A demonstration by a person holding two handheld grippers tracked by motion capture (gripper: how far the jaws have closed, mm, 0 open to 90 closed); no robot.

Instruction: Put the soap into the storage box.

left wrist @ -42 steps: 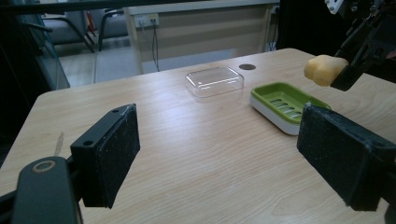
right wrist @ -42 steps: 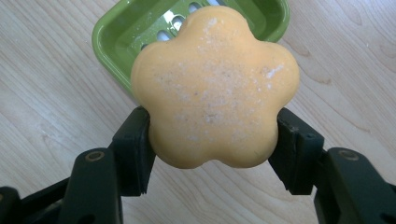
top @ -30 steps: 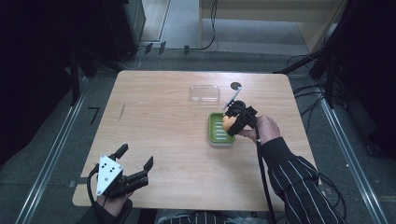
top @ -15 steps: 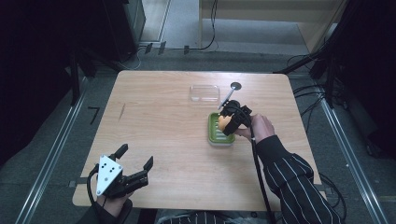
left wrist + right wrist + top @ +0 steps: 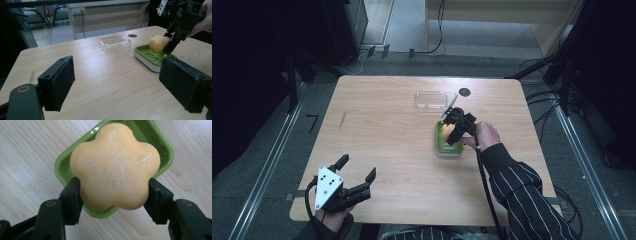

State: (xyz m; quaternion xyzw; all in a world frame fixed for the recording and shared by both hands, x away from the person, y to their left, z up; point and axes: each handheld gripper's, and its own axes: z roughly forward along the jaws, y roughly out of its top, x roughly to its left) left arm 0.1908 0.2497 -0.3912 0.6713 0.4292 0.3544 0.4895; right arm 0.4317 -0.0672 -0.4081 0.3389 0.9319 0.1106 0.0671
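A flower-shaped orange soap (image 5: 115, 165) sits between the pads of my right gripper (image 5: 113, 202), which is shut on it. The soap (image 5: 448, 131) hangs just above a green soap dish (image 5: 443, 145) right of the table's middle. From the left gripper view the soap (image 5: 158, 43) is raised over the dish (image 5: 150, 56), with the right gripper (image 5: 172, 41) coming down on it from above. My left gripper (image 5: 357, 176) rests open at the table's near left corner, its jaws far apart with nothing between them (image 5: 117, 82).
A clear plastic lid (image 5: 431, 99) lies on the wooden table (image 5: 382, 130) behind the dish. A dark round hole (image 5: 465, 92) sits near the far edge. Cables and metal rails run along the floor around the table.
My right gripper with the soap has shifted slightly toward the left, further over the green dish. The left gripper has stayed put.
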